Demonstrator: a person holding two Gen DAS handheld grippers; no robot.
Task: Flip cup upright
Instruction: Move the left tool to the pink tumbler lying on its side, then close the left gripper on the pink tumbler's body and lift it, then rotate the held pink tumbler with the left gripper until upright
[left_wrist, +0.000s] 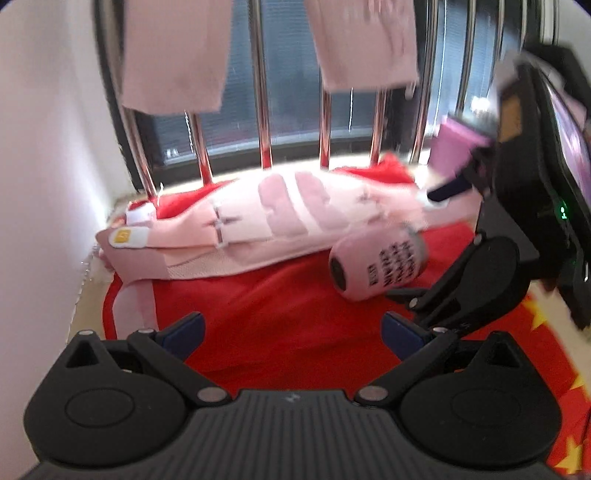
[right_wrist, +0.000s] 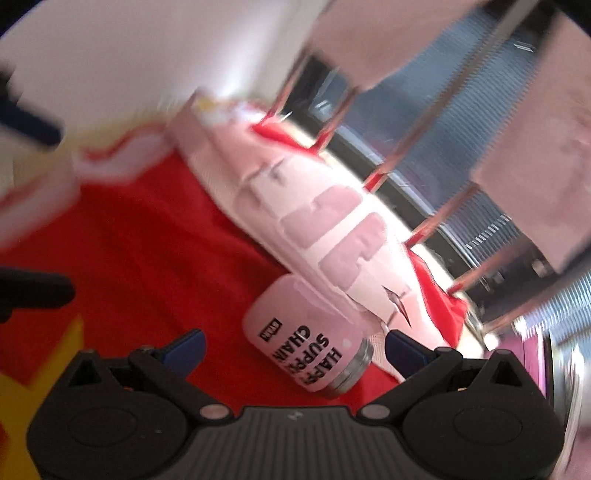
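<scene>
A pink cup with black lettering lies on its side on a red cloth, its dark base toward the left. My left gripper is open and empty, low over the cloth, short of the cup. My right gripper is open, tilted, with the cup lying between its fingertips; its silver rim points toward the camera. The right gripper also shows in the left wrist view, coming in from the right beside the cup.
A folded pink garment lies on the cloth just behind the cup. Chrome bars stand before a window at the back, with pink cloths hanging above. A white wall is at the left. A purple box is at the back right.
</scene>
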